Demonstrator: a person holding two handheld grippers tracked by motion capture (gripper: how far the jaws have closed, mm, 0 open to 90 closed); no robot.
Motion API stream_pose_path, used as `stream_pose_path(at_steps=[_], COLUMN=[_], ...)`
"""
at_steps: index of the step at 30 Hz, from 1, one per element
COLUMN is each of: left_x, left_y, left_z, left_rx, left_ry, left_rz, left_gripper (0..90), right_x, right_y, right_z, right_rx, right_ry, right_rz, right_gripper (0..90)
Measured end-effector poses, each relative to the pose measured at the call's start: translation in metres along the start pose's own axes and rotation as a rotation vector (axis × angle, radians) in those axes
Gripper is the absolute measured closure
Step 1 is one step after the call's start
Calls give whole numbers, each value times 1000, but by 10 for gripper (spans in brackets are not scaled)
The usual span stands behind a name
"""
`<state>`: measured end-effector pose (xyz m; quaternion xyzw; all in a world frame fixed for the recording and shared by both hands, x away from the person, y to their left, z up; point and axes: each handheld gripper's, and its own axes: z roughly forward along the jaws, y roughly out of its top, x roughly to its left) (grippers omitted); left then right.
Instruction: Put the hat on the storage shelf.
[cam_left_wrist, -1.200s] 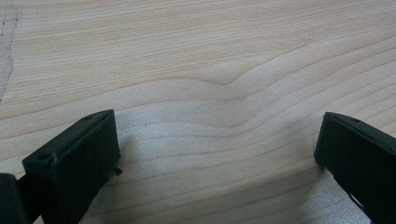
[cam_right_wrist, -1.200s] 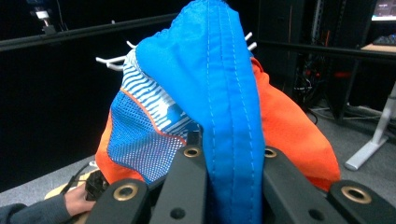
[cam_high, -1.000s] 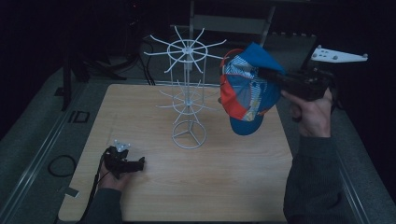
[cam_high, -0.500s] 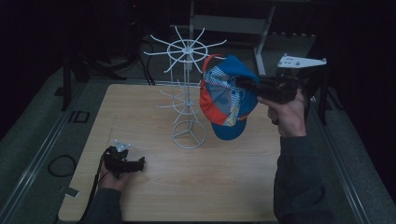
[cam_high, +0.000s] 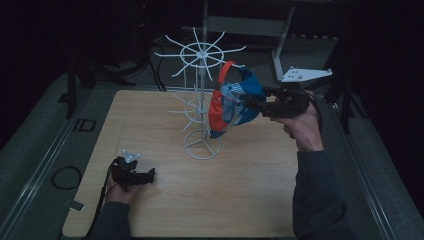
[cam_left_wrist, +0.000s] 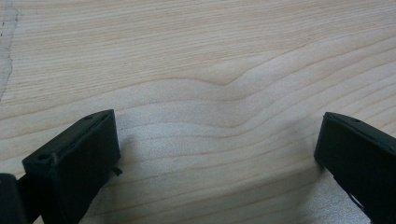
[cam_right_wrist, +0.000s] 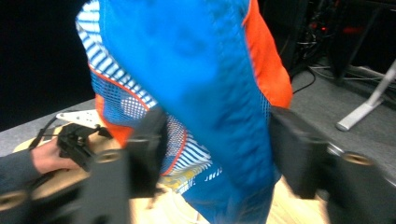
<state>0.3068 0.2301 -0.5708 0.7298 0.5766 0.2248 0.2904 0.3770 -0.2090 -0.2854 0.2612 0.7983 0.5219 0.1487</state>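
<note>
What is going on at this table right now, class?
A person works with two hand-held grippers. The right gripper holds a blue, orange and striped cap in the air right beside the white wire rack standing on the wooden table. The left gripper rests on the table, jaws wide apart with nothing between them.

Worktop (cam_left_wrist: 224, 56): pale wood with wavy grain, smooth and matt. Display rack (cam_high: 200, 100): thin white wire, apparently coated metal, with a slight sheen. Cap (cam_high: 232, 102): cloth in blue, orange and white, part solid weave, part printed with stripes and dots; matt. Left hand-held gripper (cam_left_wrist: 217, 154): black, matt jaws, plastic-looking. Right hand-held gripper (cam_right_wrist: 212, 149): likewise black and matt.
</note>
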Motion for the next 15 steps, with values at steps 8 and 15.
stream_pose_path(at_steps=[8, 15], left_x=[0, 0], left_y=[0, 0], left_z=[0, 0], left_rx=[0, -2], left_ry=[0, 1], left_rz=[-2, -2], left_gripper=[1, 1], right_x=[-5, -10], right_y=[-13, -20], right_z=[5, 7], right_rx=[19, 22], right_ry=[-56, -59], right_rz=[33, 62], right_gripper=[183, 167])
